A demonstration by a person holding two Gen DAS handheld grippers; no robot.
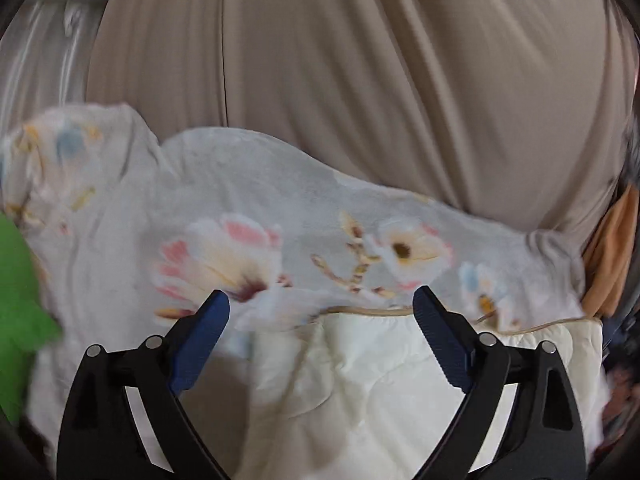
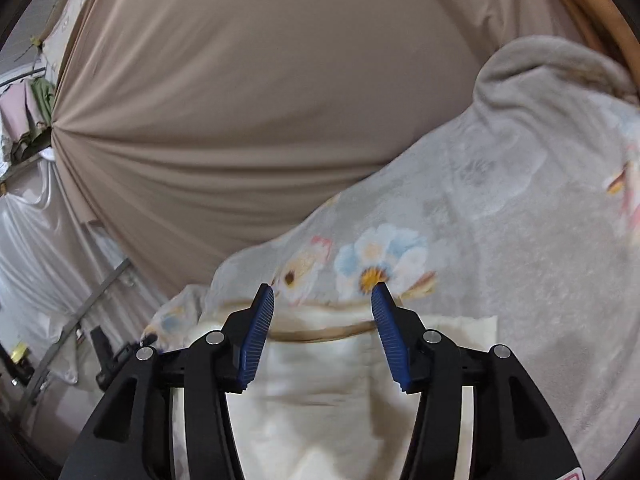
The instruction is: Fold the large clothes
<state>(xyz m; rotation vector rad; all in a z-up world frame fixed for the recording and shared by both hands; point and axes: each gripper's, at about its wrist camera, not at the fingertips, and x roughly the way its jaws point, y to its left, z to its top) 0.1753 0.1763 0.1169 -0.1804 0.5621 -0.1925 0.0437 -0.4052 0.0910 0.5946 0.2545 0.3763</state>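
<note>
A grey fleece blanket [image 1: 280,200] with a flower print lies crumpled on a beige sheet [image 1: 360,60]. Its cream quilted underside [image 1: 360,380] is turned up with a tan piped edge. My left gripper [image 1: 320,304] is open, its blue pads on either side of that edge, holding nothing. In the right wrist view the same blanket [image 2: 500,220] rises to the right, with the cream underside [image 2: 320,392] below. My right gripper [image 2: 322,294] is open just above the piped edge and is empty.
A green cloth [image 1: 20,300] lies at the left edge of the left wrist view and an orange cloth [image 1: 612,248] at the right. In the right wrist view a metal frame [image 2: 80,312] and shiny grey fabric [image 2: 36,248] lie left, beside the other gripper [image 2: 108,356].
</note>
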